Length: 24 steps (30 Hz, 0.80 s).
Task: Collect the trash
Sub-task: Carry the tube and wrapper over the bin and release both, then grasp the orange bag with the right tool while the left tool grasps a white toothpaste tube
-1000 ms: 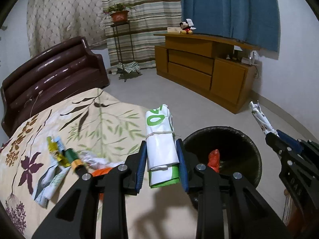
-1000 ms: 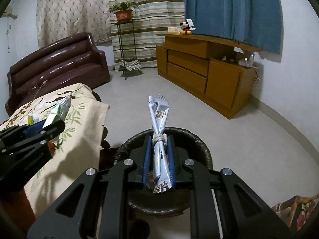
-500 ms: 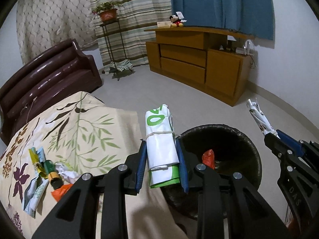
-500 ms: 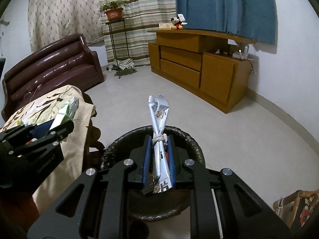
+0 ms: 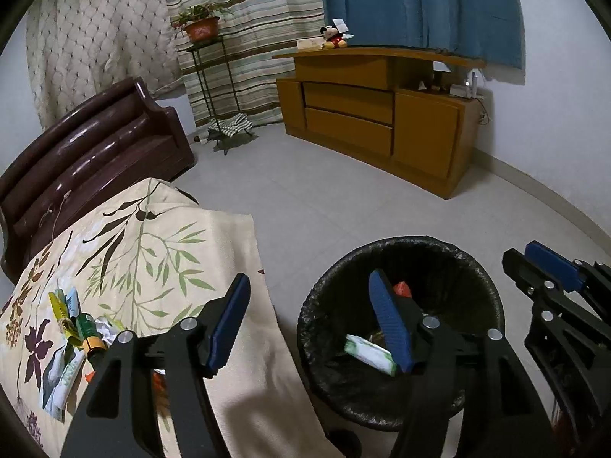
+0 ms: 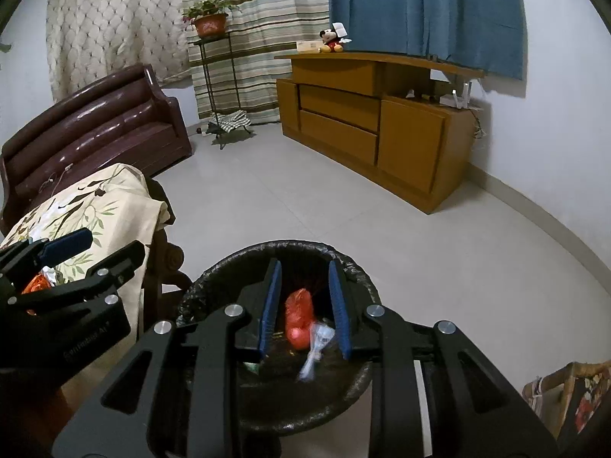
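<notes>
A black lined trash bin [image 5: 473, 267] stands on the floor beside the table; it also shows in the right wrist view [image 6: 355, 271]. My left gripper [image 5: 311, 322] is open and empty, over the gap between table edge and bin. The white-and-green rolled wrapper [image 5: 368, 355] lies in the bin. My right gripper [image 6: 303, 305] is open above the bin, and the silver wrapper [image 6: 315, 351] is blurred, dropping inside next to an orange piece [image 6: 299, 315]. Several pieces of trash [image 5: 74, 324] lie on the tablecloth at the left.
The table with the floral cloth [image 5: 160, 244] is left of the bin. A dark sofa [image 5: 95, 149] stands behind it, a wooden cabinet [image 5: 382, 122] and a plant stand [image 5: 208, 72] farther back. A patterned bag [image 6: 573, 393] sits at the lower right.
Both grippers have opened. The white-and-green wrapper left my left gripper and the silver wrapper left my right gripper; both are now in the bin.
</notes>
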Each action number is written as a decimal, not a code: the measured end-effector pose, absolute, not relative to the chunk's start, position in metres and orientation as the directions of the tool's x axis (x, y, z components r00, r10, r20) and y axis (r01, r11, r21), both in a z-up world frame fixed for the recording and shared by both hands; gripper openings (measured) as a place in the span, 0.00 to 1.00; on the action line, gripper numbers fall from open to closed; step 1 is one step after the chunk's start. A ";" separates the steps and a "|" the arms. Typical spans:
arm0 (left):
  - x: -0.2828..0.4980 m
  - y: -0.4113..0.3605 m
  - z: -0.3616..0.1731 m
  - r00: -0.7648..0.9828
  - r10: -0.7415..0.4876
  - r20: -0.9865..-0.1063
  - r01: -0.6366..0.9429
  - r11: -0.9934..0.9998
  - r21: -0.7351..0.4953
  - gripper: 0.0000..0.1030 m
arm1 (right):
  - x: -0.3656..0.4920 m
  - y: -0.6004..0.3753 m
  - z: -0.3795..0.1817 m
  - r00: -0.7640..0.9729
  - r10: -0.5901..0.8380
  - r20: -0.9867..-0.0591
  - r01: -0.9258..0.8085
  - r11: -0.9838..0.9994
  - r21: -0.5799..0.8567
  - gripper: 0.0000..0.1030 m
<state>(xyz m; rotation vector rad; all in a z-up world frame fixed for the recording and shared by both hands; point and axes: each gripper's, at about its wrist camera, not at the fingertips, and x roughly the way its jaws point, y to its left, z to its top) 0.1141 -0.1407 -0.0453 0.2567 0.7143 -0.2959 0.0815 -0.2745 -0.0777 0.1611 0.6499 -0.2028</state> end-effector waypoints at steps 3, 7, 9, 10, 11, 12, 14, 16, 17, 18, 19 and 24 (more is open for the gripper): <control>0.113 -0.135 -0.043 0.717 -0.172 -0.676 0.342 0.931 0.126 0.66 | 0.080 -0.273 -0.077 0.778 -0.135 -0.614 0.236 0.968 0.086 0.29; 0.108 -0.124 -0.038 0.721 -0.164 -0.673 0.327 0.937 0.122 0.66 | 0.077 -0.267 -0.075 0.779 -0.122 -0.615 0.224 0.970 0.092 0.32; 0.106 -0.114 -0.034 0.724 -0.155 -0.672 0.315 0.941 0.122 0.66 | 0.077 -0.261 -0.072 0.782 -0.107 -0.614 0.209 0.973 0.096 0.32; 0.104 -0.110 -0.033 0.725 -0.152 -0.672 0.310 0.943 0.121 0.66 | 0.076 -0.258 -0.071 0.783 -0.102 -0.614 0.202 0.975 0.097 0.33; 0.103 -0.104 -0.031 0.726 -0.145 -0.672 0.301 0.946 0.121 0.67 | 0.077 -0.254 -0.069 0.784 -0.093 -0.613 0.192 0.977 0.098 0.33; 0.102 -0.098 -0.030 0.728 -0.138 -0.672 0.293 0.948 0.123 0.68 | 0.077 -0.249 -0.068 0.785 -0.084 -0.613 0.183 0.978 0.101 0.33; 0.099 -0.086 -0.028 0.731 -0.121 -0.672 0.276 0.952 0.129 0.68 | 0.077 -0.240 -0.065 0.787 -0.059 -0.614 0.160 0.981 0.111 0.33; 0.097 -0.070 -0.025 0.736 -0.097 -0.670 0.251 0.958 0.136 0.69 | 0.078 -0.229 -0.061 0.791 -0.037 -0.611 0.137 0.984 0.118 0.33; 0.096 -0.062 -0.024 0.736 -0.086 -0.671 0.237 0.962 0.137 0.69 | 0.078 -0.224 -0.059 0.793 -0.029 -0.609 0.126 0.985 0.118 0.34; 0.095 -0.054 -0.023 0.738 -0.074 -0.671 0.222 0.965 0.138 0.69 | 0.078 -0.219 -0.058 0.795 -0.022 -0.607 0.116 0.986 0.116 0.34; 0.094 -0.047 -0.022 0.739 -0.063 -0.670 0.209 0.968 0.139 0.69 | 0.078 -0.214 -0.056 0.797 -0.014 -0.604 0.105 0.988 0.115 0.35; 0.088 -0.004 -0.015 0.751 0.015 -0.660 0.113 0.982 0.151 0.73 | 0.080 -0.178 -0.047 0.802 0.045 -0.596 0.031 0.993 0.117 0.39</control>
